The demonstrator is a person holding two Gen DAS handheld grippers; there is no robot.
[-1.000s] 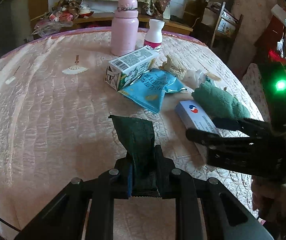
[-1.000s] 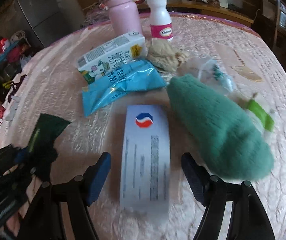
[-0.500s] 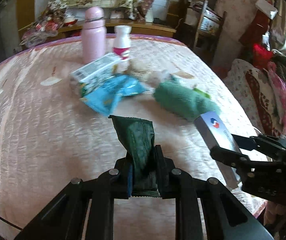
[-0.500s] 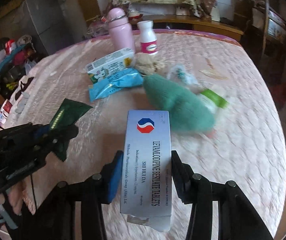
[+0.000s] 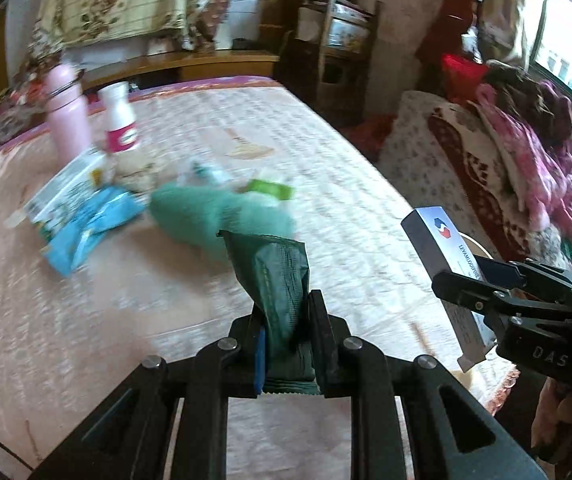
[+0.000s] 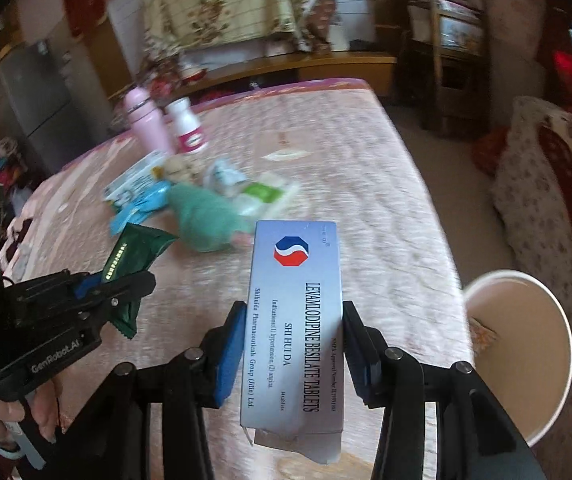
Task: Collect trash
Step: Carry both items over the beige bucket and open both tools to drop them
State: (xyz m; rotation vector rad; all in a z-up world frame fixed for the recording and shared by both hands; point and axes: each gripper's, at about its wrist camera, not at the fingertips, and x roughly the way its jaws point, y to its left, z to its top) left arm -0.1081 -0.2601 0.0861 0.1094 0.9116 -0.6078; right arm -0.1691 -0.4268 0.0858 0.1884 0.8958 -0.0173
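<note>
While the left gripper [image 5: 288,344] pinches a dark green wrapper [image 5: 277,280] between its narrow fingers [image 5: 320,344], the wrapper stands upright above the near edge of the table [image 5: 85,320], which wears a pink quilted cloth. To the right, the right gripper [image 6: 292,354] clamps a white tablet box [image 6: 296,320] by its long sides, fingers [image 6: 229,352] pressed against it, the box lifted clear of the table and its loose flap hanging at the near end. Just past the table's near right corner, low down, sits a white paper cup [image 6: 526,360] with its mouth open upward. Farther in, a green plush cloth [image 5: 213,216] lies on the table, with a blue snack bag [image 5: 85,232] and a milk carton [image 5: 61,196] to its left and a green-labelled packet [image 5: 269,190] just right of it. At the far side stand a pink flask [image 5: 67,116] and, beside it on the right, a white bottle [image 5: 119,120] with a magenta label
</note>
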